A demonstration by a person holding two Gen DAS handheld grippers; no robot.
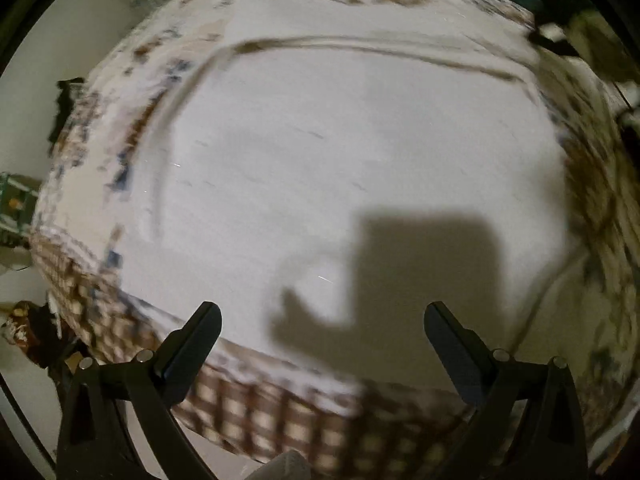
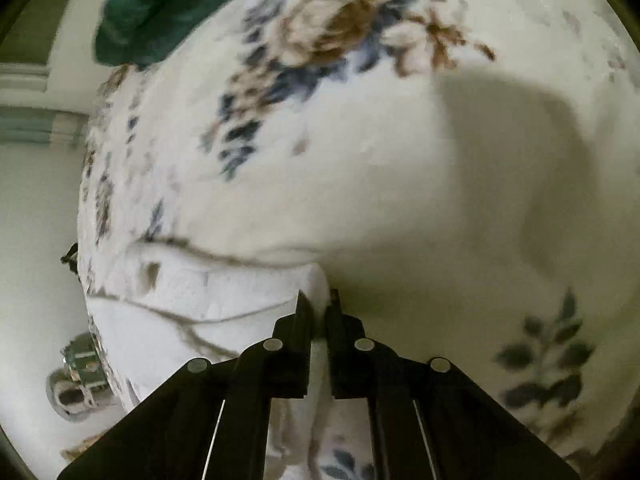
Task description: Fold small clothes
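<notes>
The left hand-held gripper (image 1: pixel 322 316) hangs above the bed with its two black fingers (image 1: pixel 198 344) spread wide apart and nothing between them. Below it a white garment (image 1: pixel 340 160) lies spread flat on the bed, its dark-trimmed edge curving along the far side and down the left side. The gripper's own blocky shadow (image 1: pixel 420 280) falls on the near part of the cloth. This view is blurred, so the weave and any seams are hard to read. A bedsheet (image 1: pixel 256 404) with a brown check border shows at the near edge of the bed, and floral print runs round the garment on the other sides.

In the right wrist view the right hand-held gripper (image 2: pixel 319 304) has its fingers drawn together on a fold of the white garment (image 2: pixel 200 292); a thin strip of white cloth shows in the narrow slot between them, running back toward the camera. The pinched spot is a corner or edge of the cloth, which spreads to the left of the fingers with dark trim lines crossing it. The garment rests on the floral bedsheet (image 2: pixel 340 28), printed with brown and blue flowers, and a leafy sprig sits to the right of the gripper. A dark green cloth (image 2: pixel 152 8) lies at the far left corner of the bed.
</notes>
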